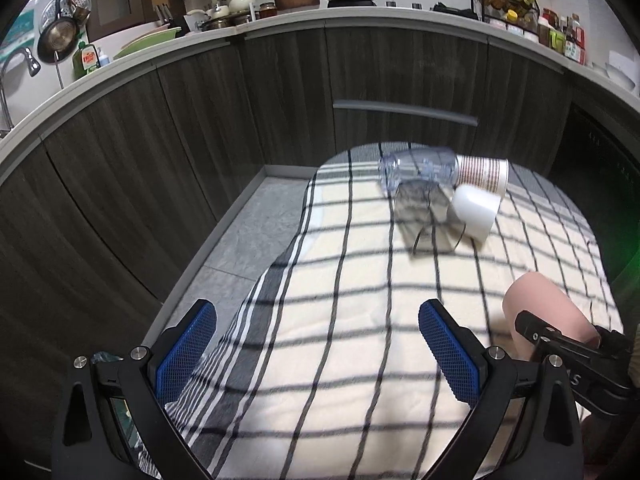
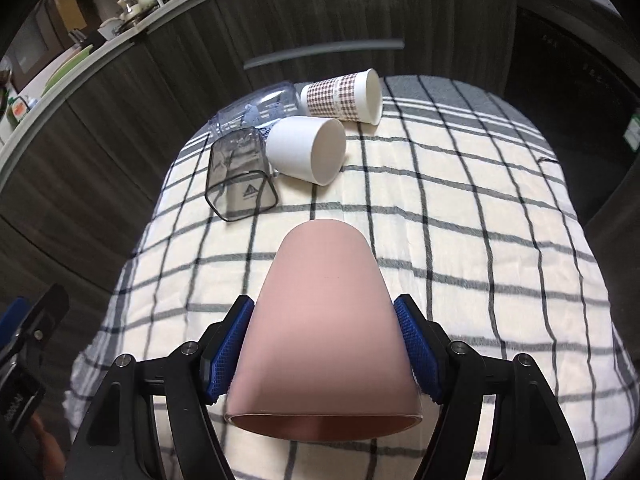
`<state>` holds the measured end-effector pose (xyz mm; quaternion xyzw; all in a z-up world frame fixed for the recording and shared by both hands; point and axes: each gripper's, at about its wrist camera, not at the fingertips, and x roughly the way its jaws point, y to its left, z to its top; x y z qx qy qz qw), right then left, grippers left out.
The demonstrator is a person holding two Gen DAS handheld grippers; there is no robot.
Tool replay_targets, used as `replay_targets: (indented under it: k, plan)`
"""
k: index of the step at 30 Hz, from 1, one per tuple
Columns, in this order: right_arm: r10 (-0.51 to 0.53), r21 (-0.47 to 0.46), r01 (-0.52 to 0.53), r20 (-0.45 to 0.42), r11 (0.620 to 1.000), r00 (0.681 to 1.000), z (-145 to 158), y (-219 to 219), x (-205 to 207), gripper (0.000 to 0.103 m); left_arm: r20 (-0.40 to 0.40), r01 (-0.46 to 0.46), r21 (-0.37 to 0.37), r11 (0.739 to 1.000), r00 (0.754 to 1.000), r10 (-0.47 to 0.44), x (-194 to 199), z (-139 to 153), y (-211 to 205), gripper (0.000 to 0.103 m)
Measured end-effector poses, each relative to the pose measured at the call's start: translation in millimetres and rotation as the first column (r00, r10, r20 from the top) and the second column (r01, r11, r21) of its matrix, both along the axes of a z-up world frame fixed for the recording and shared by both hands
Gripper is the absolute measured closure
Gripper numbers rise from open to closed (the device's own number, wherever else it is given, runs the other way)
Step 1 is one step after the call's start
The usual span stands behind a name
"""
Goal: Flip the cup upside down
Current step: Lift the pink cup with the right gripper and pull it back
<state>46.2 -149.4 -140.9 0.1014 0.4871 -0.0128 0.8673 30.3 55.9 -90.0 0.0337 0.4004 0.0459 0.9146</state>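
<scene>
A pink cup sits between the blue pads of my right gripper, which is shut on its sides. The cup is tilted, its closed base pointing away from me and its open rim toward the camera. In the left wrist view the pink cup shows at the right with a black finger of the right gripper against it. My left gripper is open and empty above the near left part of the checked cloth.
Several cups lie on their sides at the far end of the cloth: a white cup, a patterned paper cup, a smoky square cup and a clear one. Dark cabinet fronts stand behind the table.
</scene>
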Motion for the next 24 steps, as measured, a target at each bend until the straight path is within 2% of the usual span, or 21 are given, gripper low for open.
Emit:
replay_targets:
  k: [6, 12, 14, 16, 24]
  plan:
    - [-0.012, 0.007, 0.013, -0.086, 1.0, 0.996, -35.9, 8.5, -13.7, 0.032, -0.024, 0.015, 0.003, 1.0, 1.0, -0.015, -14.9, -11.4, -2.6, 0.0]
    - [-0.001, 0.011, 0.002, -0.093, 1.0, 0.996, -39.6, 10.0, -16.2, 0.031, -0.034, 0.016, -0.002, 1.0, 0.999, -0.016, -13.5, -12.0, -2.9, 0.0]
    - [-0.002, 0.028, 0.005, -0.111, 1.0, 0.994, -41.1, 9.1, -15.8, 0.025, -0.033, 0.017, 0.001, 1.0, 0.999, -0.017, -12.1, -10.2, -3.8, 0.0]
    - [-0.009, 0.038, 0.013, -0.108, 0.999, 0.994, -38.4, 6.9, -16.7, 0.019, -0.033, 0.02, 0.0, 1.0, 0.999, -0.02, -11.3, -8.2, -4.5, 0.0]
    - [-0.052, 0.016, 0.052, -0.006, 0.999, 0.999, 5.1, -13.4, -29.6, 0.019, -0.055, 0.053, -0.024, 0.998, 0.997, -0.054, -7.4, -1.2, -22.5, 0.0]
